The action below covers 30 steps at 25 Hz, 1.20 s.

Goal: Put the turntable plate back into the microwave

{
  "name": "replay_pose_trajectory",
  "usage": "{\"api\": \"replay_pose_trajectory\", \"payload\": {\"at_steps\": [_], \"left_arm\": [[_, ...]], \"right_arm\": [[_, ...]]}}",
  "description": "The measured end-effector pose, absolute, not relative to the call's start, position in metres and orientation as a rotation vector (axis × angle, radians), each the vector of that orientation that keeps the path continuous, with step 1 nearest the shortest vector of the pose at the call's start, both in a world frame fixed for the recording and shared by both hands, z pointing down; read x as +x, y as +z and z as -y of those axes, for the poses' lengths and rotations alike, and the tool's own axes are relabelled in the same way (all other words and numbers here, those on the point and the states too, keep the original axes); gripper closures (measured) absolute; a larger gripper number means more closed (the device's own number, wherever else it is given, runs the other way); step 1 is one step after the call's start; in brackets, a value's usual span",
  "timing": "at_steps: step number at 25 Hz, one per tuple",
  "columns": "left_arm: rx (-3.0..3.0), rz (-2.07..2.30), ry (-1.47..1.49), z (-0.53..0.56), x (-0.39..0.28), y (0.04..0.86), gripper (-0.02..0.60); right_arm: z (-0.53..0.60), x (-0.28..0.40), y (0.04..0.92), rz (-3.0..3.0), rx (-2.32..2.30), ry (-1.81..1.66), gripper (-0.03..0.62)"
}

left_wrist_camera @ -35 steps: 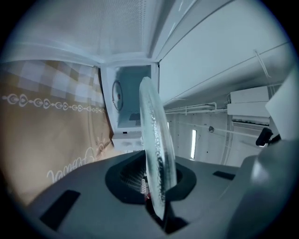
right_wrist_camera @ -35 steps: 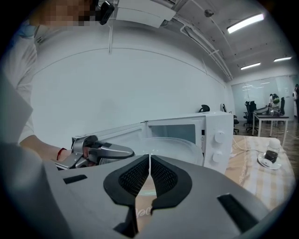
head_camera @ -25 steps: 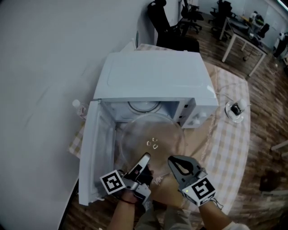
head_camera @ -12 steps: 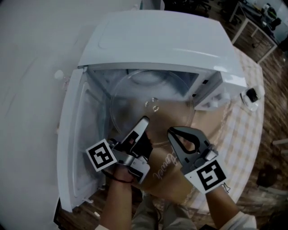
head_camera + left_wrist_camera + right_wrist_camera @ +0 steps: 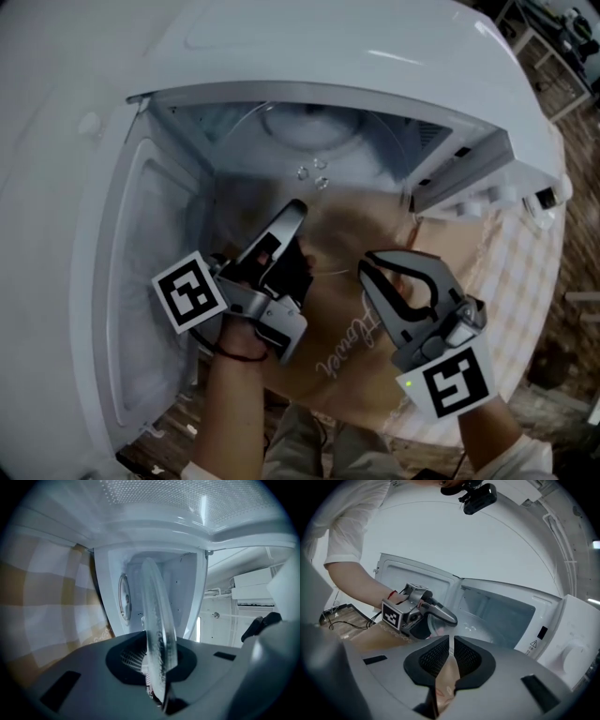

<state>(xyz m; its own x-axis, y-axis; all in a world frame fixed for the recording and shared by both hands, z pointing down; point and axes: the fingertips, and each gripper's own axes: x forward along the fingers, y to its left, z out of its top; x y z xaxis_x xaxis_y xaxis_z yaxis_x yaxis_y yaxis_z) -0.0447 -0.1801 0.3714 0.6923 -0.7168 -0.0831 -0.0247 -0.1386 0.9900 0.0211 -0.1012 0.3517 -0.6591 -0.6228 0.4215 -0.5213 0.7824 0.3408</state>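
The clear glass turntable plate (image 5: 319,178) lies about level, most of it inside the open white microwave (image 5: 356,56). My left gripper (image 5: 296,210) is shut on the plate's near rim at the cavity mouth. In the left gripper view the plate (image 5: 157,620) stands edge-on between the jaws of the left gripper (image 5: 159,667), with the cavity behind it. My right gripper (image 5: 371,264) hovers to the right, just outside the opening, shut with nothing between its pads. The right gripper view shows that gripper (image 5: 451,641), my left gripper (image 5: 449,618) and the cavity (image 5: 501,616).
The microwave door (image 5: 141,281) hangs open at the left, close beside my left hand. The control panel (image 5: 469,178) juts out on the right. A brown printed paper sheet (image 5: 347,347) lies on the checked tablecloth (image 5: 511,272) under both grippers.
My left gripper has carried the plate forward from in front of the microwave into the cavity. The right gripper followed alongside and rolled. The view has closed in on the opening.
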Motion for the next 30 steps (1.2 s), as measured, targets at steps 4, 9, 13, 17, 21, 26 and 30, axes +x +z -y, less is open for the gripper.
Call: {"api": "replay_pose_trajectory", "payload": {"at_steps": [4,9,13,17,21,26,30], "left_arm": [[1.614,0.618,-0.676,0.187,-0.043,0.374,0.558],[1.61,0.606,-0.709,0.198,-0.042,0.373,0.558],[1.606,0.602,-0.713,0.206,-0.041,0.375,0.557],[1.604,0.592,-0.719,0.214,-0.04,0.377,0.558],[1.597,0.588,-0.714,0.236,-0.035,0.376,0.557],[1.588,0.593,-0.708,0.25,-0.03,0.375,0.557],[1.585,0.594,-0.709,0.25,-0.031,0.376,0.557]], "right_arm": [[0.102,0.021,0.356,2.412,0.824,-0.314,0.549],[0.107,0.014,0.361,2.36,0.781,-0.398,0.477],[0.115,0.011,0.359,2.314,0.777,-0.482,0.476],[0.123,0.01,0.36,2.244,0.789,-0.549,0.476],[0.145,0.011,0.358,2.169,0.834,-0.6,0.476],[0.162,0.015,0.355,2.005,0.844,-0.734,0.477],[0.161,0.012,0.364,1.939,0.791,-0.763,0.477]]}}
